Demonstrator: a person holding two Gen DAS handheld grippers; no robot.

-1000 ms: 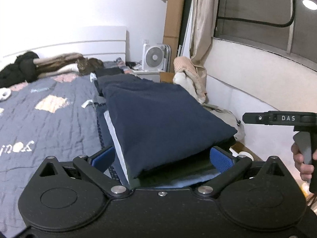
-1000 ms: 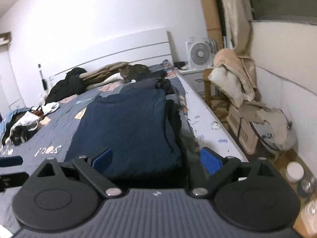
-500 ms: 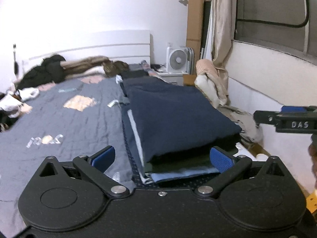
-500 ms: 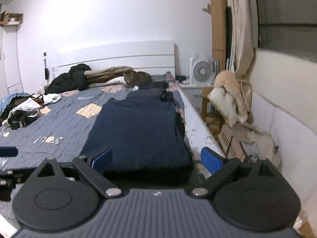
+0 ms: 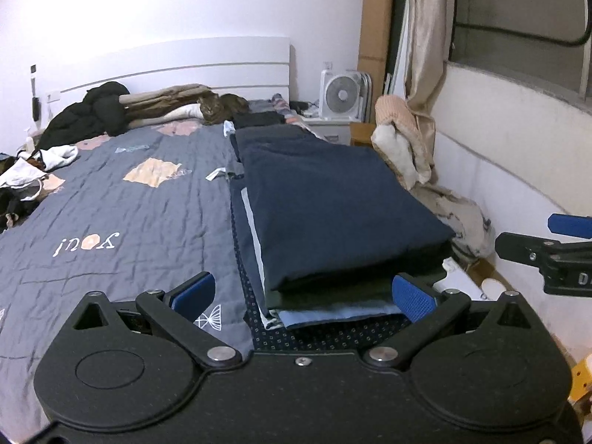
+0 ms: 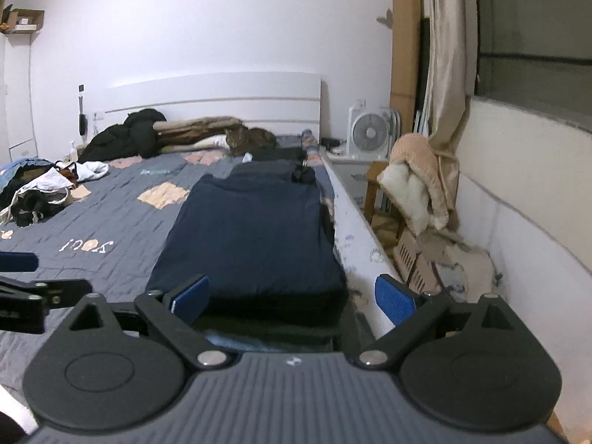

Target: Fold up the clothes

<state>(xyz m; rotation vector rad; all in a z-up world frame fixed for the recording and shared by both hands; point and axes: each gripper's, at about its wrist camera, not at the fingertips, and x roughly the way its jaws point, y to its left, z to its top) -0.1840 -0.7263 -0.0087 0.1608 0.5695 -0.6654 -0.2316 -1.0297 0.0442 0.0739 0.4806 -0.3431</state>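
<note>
In the left wrist view the left gripper (image 5: 302,293), fingers spread and empty, faces a folded navy garment (image 5: 333,214) topping a stack at the bed's edge; the right wrist view shows the right gripper (image 6: 292,299) likewise released before that stack (image 6: 255,236), so folding looks complete here, and unfolded clothes (image 6: 40,188) lie far left.

A stack of folded clothes (image 5: 333,222) is lying flat along the bed's right edge in front of me. A navy garment (image 6: 251,236) is sitting on top, smooth and squared; under it a dark green layer (image 5: 333,294) and a light blue one (image 5: 336,314) are showing at the near end.
</note>
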